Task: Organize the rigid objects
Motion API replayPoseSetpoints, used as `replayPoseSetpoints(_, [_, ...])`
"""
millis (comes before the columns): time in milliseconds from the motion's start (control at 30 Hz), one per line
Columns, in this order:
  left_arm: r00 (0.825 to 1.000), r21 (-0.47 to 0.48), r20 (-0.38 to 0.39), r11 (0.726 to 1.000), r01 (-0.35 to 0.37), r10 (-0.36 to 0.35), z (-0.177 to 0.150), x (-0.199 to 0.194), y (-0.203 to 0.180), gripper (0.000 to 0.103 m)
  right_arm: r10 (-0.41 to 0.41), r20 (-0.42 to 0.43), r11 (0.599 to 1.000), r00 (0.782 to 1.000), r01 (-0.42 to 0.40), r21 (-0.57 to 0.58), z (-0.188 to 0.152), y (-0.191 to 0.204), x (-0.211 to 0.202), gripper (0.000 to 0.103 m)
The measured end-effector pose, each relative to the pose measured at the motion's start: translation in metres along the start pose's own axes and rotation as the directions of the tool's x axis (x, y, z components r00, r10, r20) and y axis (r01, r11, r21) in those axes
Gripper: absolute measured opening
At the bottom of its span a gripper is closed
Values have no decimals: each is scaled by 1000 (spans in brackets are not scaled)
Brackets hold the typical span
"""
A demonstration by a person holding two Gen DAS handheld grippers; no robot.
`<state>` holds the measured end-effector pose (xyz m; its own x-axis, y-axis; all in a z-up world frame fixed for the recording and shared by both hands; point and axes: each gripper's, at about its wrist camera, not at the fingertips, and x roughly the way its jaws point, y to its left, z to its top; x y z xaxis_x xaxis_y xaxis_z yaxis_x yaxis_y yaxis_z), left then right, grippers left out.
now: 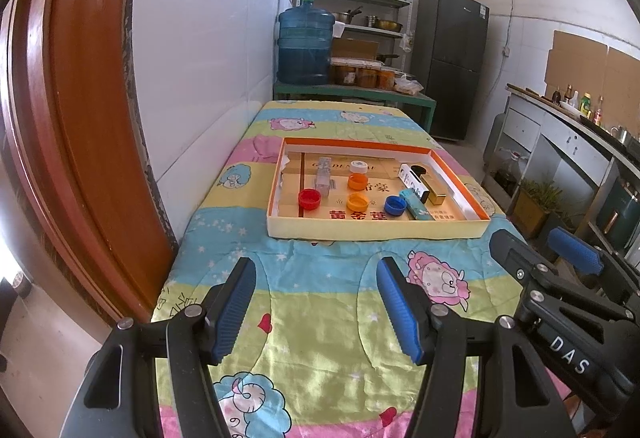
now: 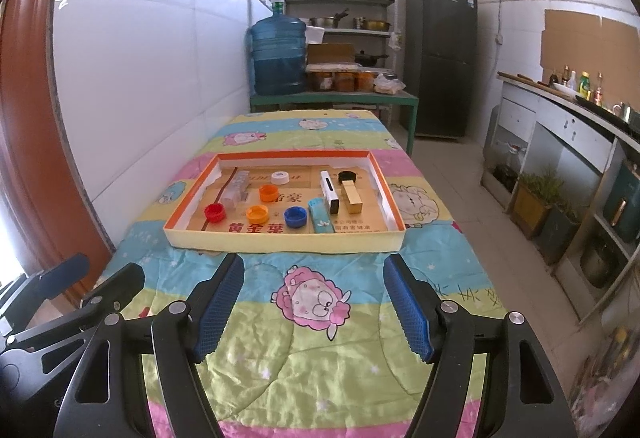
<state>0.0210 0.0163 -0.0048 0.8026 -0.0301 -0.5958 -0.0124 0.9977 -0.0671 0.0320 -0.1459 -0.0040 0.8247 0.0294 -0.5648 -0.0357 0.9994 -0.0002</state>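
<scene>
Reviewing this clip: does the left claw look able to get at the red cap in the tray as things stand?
Probably yes. The left claw is open and empty, the red cap sits uncovered near the tray's low front wall, with only bare cloth between. The clear box beside it crowds one side.

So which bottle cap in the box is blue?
The blue cap, in the front row right of an orange cap. The others are red, orange, white and black.
</scene>
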Motion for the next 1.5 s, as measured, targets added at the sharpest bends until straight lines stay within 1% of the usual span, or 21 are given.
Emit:
replayPoseSetpoints(533, [1000,-1,1,1000,0,0,0,1,1,63,0,0,1000,1000,0,-6,0,1,-1,74])
replayPoseSetpoints(967, [1000,-2,24,1000,-4,4,-3,-5,-2,63,3,22,1000,1000,-3,-13,2,3,-5,74])
replayPoseSetpoints(1500, [1000,-4,24,1000,1,0,-3,-7,-3,63,3,24,1000,1000,-2,-17,4,5,-6,74])
